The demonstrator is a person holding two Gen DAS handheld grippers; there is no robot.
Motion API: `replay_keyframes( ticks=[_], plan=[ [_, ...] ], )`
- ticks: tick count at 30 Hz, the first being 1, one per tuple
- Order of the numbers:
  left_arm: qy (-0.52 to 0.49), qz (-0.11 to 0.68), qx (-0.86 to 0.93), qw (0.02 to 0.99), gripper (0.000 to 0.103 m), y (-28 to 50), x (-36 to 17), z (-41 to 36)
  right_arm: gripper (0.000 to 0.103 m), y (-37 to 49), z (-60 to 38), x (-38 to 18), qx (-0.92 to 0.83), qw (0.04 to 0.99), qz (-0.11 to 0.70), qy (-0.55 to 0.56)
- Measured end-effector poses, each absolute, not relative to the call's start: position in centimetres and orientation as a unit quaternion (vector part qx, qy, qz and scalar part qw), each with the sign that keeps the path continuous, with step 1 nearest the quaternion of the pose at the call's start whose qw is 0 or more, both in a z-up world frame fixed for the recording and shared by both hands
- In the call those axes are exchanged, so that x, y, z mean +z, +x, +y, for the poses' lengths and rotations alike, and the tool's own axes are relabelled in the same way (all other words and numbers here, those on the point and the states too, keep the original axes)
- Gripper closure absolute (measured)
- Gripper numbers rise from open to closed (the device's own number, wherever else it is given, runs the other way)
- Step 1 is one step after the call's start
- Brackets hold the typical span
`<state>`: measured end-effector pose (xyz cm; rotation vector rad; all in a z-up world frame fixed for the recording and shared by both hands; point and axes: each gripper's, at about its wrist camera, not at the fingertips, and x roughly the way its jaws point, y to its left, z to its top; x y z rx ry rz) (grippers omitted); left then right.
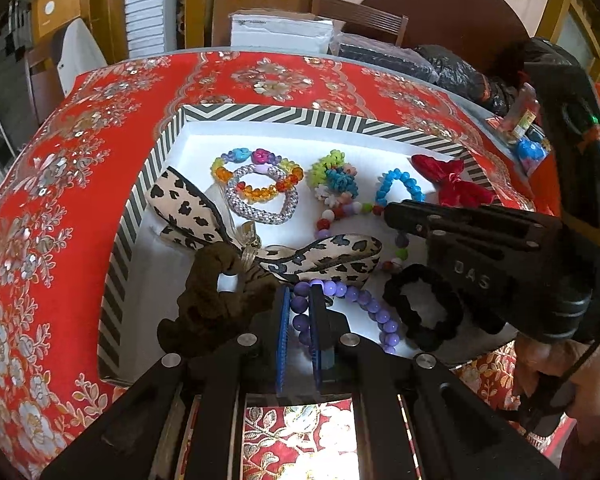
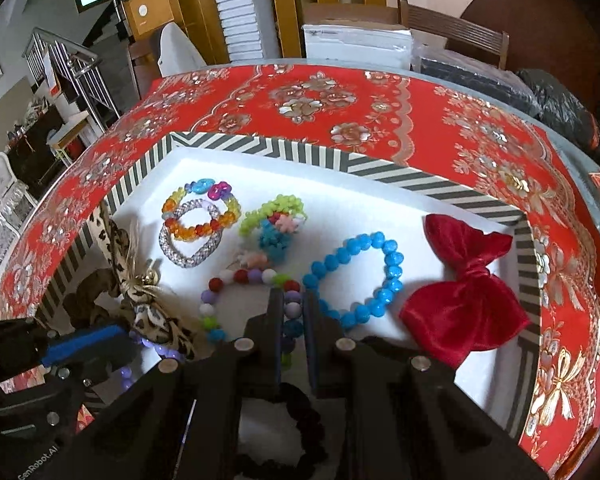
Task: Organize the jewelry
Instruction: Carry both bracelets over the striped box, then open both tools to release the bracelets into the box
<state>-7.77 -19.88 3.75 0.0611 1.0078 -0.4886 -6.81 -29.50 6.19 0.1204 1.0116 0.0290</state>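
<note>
A striped box (image 1: 260, 114) (image 2: 380, 168) with a white floor holds the jewelry. My left gripper (image 1: 300, 296) is shut on the purple bead bracelet (image 1: 364, 304) at the box's near side. My right gripper (image 2: 292, 300) is shut on the multicolour bead bracelet (image 2: 236, 276) (image 1: 332, 216) in the box's middle. Around them lie a leopard-print bow (image 1: 204, 216) (image 2: 148, 312), a brown scrunchie (image 1: 216, 304), a black scrunchie (image 1: 420, 308) (image 2: 300, 420), a blue bead bracelet (image 2: 364, 276) (image 1: 400, 184), a red velvet bow (image 2: 468, 296) (image 1: 452, 184), a silver bracelet (image 1: 260, 200) (image 2: 188, 240) and a rainbow bracelet (image 1: 256, 168) (image 2: 200, 208).
The box sits on a red floral tablecloth (image 1: 40, 220) (image 2: 340, 100). A green and teal beaded cluster (image 1: 332, 176) (image 2: 276, 220) lies mid-box. Black bags (image 1: 460, 72) and small colourful items (image 1: 528, 136) sit at the table's far right. Chairs and a white carton (image 2: 356, 44) stand behind.
</note>
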Motion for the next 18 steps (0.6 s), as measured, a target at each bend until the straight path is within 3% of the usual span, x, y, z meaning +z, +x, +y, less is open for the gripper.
replay_keyframes(
  ticks=[4, 9, 18],
  plan=[
    [0.026, 0.483, -0.231, 0.844, 0.087, -7.7, 3.7, -20.0, 0.065, -7.9, -30.1, 7.0, 0.008, 0.878, 0.473, 0.069],
    [0.033, 0.472, -0.226, 0.851, 0.075, -8.3, 4.3, -20.1, 0.063, -9.8, -30.5, 7.9, 0.003, 0.882, 0.464, 0.079],
    [0.036, 0.433, -0.226, 0.872, 0.075, -10.3, 6.9, -19.9, 0.052, -14.7, -30.9, 10.5, -0.038, 0.9, 0.425, 0.092]
  ],
)
